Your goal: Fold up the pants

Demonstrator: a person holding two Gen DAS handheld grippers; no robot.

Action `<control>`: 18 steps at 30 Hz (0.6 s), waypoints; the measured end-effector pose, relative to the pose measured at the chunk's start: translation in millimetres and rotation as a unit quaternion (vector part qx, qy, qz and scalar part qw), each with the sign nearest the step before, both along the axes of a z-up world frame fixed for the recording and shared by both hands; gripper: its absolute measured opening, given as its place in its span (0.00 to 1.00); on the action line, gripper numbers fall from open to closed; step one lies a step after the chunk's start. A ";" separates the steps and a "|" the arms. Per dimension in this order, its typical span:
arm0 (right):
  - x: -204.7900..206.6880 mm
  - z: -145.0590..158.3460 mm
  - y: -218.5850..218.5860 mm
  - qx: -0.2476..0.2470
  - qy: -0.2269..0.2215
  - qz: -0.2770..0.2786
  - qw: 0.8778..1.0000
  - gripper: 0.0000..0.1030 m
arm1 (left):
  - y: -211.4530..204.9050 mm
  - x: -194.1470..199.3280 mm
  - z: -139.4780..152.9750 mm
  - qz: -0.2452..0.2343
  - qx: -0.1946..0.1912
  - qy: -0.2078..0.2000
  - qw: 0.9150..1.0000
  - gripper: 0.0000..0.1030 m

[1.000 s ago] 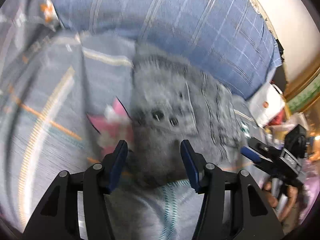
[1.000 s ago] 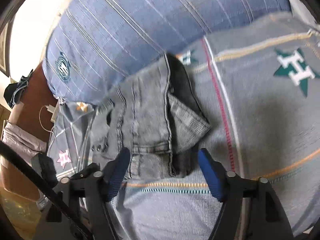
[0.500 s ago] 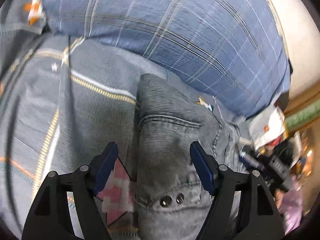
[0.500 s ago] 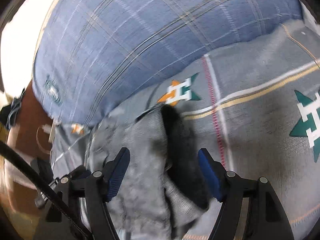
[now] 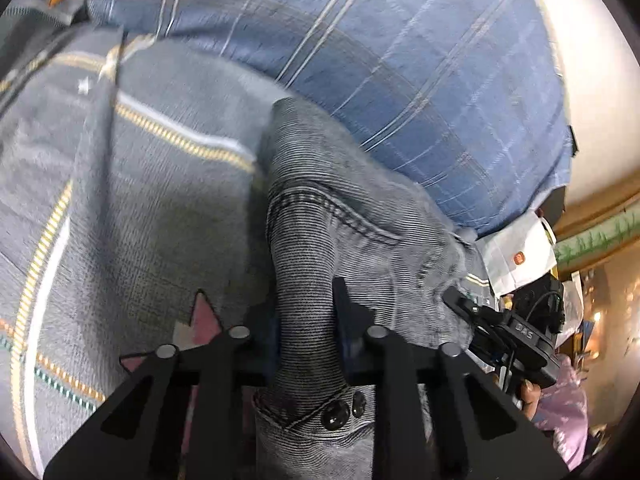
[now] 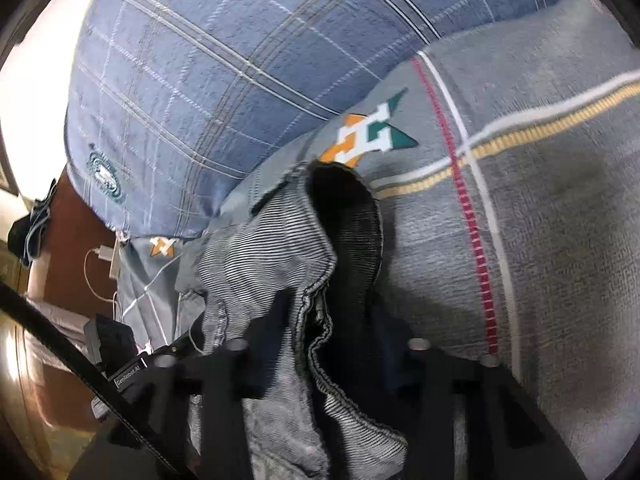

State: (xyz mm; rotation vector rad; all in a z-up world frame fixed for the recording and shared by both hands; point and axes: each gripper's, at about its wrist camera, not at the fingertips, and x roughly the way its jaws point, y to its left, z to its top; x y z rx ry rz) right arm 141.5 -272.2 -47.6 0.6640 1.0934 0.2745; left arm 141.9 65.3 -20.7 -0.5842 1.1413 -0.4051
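We see the grey denim pants (image 5: 360, 248) bunched on a grey patterned bedspread (image 5: 152, 208), their far end pushed up against a blue plaid pillow (image 5: 400, 60) at the head of the bed. The left gripper (image 5: 306, 332) is closing on a ridge of denim near the two dark waistband buttons (image 5: 344, 412), its black fingers (image 5: 352, 320) tight against the cloth on both sides. In the right wrist view the right gripper (image 6: 332, 344) is likewise closing, with a gathered hem or seam edge of the same pants (image 6: 280, 248) bunched between its jaws; the dark inner side of the fabric gapes open just beyond it. The right gripper also shows at the edge of the left view, carried in a person's hand (image 5: 528, 396). As we judge it, the fold is at an early or middle stage: the garment is humped and twisted, not flat, no clean crease is visible, and both ends look newly taken up for a lift or a carry-over. Smoothing and at least one tidy fold appear to remain. No container is in view; a white charger with its cable (image 6: 106, 256) lies on a brown surface beside the bed.
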 end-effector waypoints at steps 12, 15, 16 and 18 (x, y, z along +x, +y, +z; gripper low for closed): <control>1.4 5.9 11.5 -0.019 -0.014 0.005 1.000 0.36 | 15.1 3.0 -14.6 0.029 0.013 0.043 0.999 0.30; -2.7 18.5 8.5 -0.025 -0.030 0.000 0.999 0.46 | 22.0 3.4 -10.6 0.045 0.004 0.045 0.998 0.35; -5.1 24.5 6.3 -0.027 -0.042 -0.005 0.999 0.54 | 23.6 3.0 -5.6 0.051 0.008 0.034 0.998 0.41; -9.8 36.2 1.4 -0.031 -0.066 -0.021 0.997 0.57 | 27.0 3.9 1.5 0.061 0.016 0.019 0.998 0.53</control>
